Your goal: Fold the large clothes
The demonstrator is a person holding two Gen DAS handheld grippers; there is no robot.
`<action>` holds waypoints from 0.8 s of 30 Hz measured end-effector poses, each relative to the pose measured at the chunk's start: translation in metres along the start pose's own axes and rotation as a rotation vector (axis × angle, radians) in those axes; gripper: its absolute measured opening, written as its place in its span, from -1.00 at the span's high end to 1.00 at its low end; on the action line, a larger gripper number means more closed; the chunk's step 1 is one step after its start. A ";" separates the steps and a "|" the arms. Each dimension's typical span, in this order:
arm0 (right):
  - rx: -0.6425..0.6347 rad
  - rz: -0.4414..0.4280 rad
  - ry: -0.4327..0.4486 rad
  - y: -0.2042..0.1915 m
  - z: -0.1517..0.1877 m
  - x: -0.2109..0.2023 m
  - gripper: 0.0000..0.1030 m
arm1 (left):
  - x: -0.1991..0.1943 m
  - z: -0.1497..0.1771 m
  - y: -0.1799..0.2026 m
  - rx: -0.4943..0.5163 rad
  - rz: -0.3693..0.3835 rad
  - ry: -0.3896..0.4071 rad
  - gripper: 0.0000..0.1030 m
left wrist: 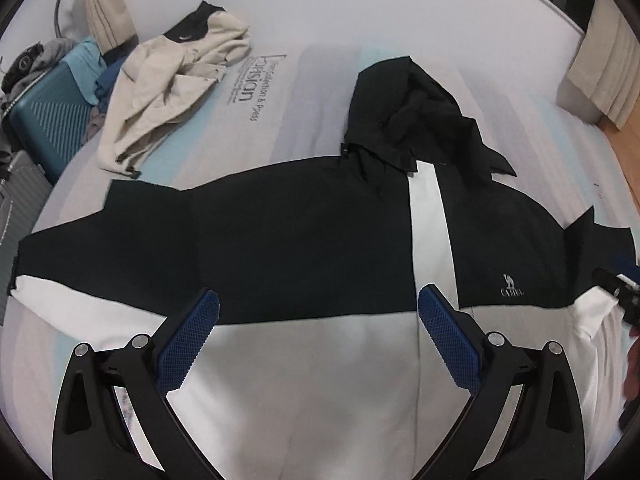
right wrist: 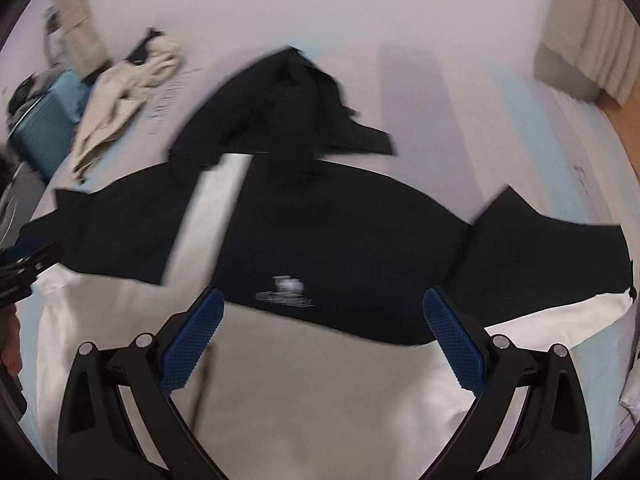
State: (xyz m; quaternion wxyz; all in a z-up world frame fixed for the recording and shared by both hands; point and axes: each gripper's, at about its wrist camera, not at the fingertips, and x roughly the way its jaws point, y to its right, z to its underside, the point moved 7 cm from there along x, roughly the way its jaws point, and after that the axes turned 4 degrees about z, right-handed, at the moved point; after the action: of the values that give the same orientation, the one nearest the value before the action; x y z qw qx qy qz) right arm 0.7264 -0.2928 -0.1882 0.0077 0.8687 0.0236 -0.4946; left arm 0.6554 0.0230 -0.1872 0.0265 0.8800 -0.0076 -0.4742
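Note:
A black-and-white hooded jacket (left wrist: pixel 304 236) lies spread flat on the mattress, sleeves out to both sides, hood (left wrist: pixel 416 112) crumpled at the far end. A white zip strip and a small camel logo (left wrist: pixel 512 285) show on its chest. My left gripper (left wrist: pixel 318 300) hovers open over the jacket's white lower part, nothing between its blue pads. In the right wrist view the same jacket (right wrist: pixel 328 240) appears blurred, and my right gripper (right wrist: pixel 323 300) is open above its hem near the logo. The right gripper's tip (left wrist: pixel 618 284) also shows at the right sleeve.
A beige jacket (left wrist: pixel 168 80) lies bunched at the far left of the mattress (left wrist: pixel 320 20). A teal suitcase (left wrist: pixel 52 108) piled with clothes stands beside the bed on the left. Curtains (left wrist: pixel 604 76) and wooden floor are at the right.

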 end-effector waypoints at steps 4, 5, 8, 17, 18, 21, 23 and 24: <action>0.041 0.083 -0.021 0.092 -0.006 0.018 -0.86 | 0.024 -0.007 0.019 0.026 -0.017 -0.024 -0.89; 0.052 0.114 -0.034 0.125 -0.004 0.023 -0.86 | 0.032 -0.008 0.026 0.035 -0.016 -0.031 -0.89; 0.111 0.178 -0.080 0.220 0.003 0.034 -0.86 | 0.048 -0.010 0.043 0.057 -0.014 -0.051 -0.89; 0.344 0.255 -0.242 0.448 0.030 0.051 -0.86 | 0.089 -0.016 0.080 0.060 0.003 -0.091 -0.89; 0.366 0.257 -0.251 0.461 0.031 0.052 -0.86 | 0.093 -0.016 0.083 0.061 0.000 -0.093 -0.89; 0.495 0.230 -0.310 0.507 0.038 0.063 -0.86 | 0.101 -0.017 0.087 0.067 -0.009 -0.096 -0.89; 0.563 0.226 -0.347 0.524 0.045 0.069 -0.86 | 0.105 -0.017 0.088 0.069 -0.010 -0.102 -0.89; 0.599 0.219 -0.357 0.532 0.048 0.071 -0.86 | 0.108 -0.017 0.089 0.072 -0.014 -0.104 -0.89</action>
State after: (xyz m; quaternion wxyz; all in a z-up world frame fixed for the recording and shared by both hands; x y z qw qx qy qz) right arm 0.7471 -0.8233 -0.2795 -0.1901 0.7298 -0.2175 -0.6197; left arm 0.7297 -0.0693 -0.2629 -0.0090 0.8546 -0.0200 -0.5188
